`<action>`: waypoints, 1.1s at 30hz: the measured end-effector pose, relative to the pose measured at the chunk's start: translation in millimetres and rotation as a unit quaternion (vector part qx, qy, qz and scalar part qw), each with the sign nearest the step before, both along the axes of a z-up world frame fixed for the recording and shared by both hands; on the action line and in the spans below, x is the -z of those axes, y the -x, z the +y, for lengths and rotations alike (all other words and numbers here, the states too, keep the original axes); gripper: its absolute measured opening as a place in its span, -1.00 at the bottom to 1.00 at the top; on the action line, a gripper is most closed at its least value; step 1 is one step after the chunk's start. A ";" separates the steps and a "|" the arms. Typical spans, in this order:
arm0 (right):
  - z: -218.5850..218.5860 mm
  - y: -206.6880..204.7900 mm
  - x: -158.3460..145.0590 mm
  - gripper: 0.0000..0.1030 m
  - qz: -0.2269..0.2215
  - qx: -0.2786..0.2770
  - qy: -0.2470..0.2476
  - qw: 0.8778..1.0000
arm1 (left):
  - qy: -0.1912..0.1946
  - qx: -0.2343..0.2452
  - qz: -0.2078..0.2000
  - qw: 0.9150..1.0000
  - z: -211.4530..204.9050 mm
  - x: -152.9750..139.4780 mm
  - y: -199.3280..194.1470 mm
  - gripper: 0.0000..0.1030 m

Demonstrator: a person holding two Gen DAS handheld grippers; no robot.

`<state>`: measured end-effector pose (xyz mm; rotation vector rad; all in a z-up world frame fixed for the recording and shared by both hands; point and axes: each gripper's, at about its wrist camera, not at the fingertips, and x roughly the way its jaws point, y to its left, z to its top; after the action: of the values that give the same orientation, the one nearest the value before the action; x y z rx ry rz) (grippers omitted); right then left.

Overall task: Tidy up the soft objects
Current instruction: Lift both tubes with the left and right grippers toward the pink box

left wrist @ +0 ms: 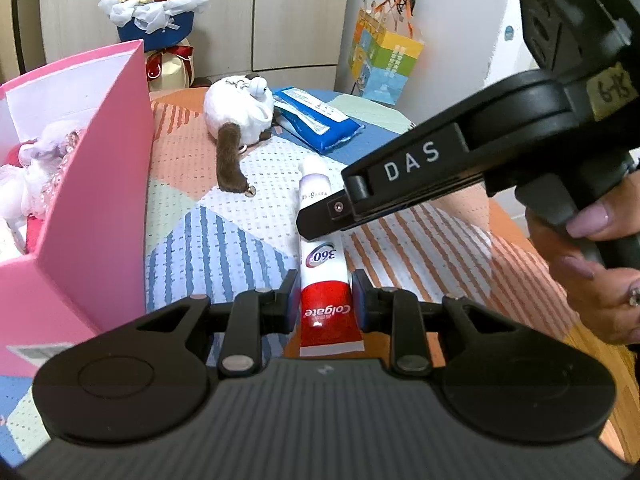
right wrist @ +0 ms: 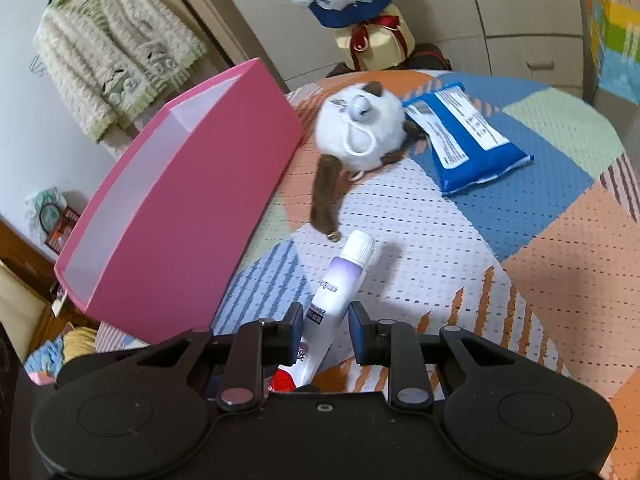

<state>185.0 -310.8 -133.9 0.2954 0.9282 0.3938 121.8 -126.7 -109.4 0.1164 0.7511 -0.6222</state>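
White toothpaste tube (left wrist: 325,280) clamped between left gripper (left wrist: 325,300) pads.

Bright even light, soft shadows, fisheye-bent edges.

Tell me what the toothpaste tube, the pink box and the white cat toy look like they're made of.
Toothpaste tube: glossy printed plastic laminate, judging by its sheen and flat crimped end; cap looks like ribbed white plastic.
Pink box: probably matte card or paperboard, with thin, straight walls and a pale lining.
White cat toy: fuzzy plush fabric, with a brown furry tail.
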 end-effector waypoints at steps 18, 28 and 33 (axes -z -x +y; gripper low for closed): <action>52.2 84.5 -62.9 -0.63 -0.101 -0.046 0.049 0.993 | 0.001 0.027 -0.037 0.999 51.8 -41.5 52.8 -0.52; 100.1 115.5 -115.4 -0.63 -0.146 -0.094 0.068 0.983 | -0.021 0.023 -0.090 0.995 94.9 -92.2 84.3 -0.52; 123.9 110.8 -139.7 -0.63 -0.174 -0.113 0.055 0.977 | -0.034 0.004 -0.139 0.990 123.3 -115.4 84.3 -0.52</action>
<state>74.2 -186.9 5.8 0.0159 0.6367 0.5815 37.5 -3.4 6.0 0.2637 0.5017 -0.5736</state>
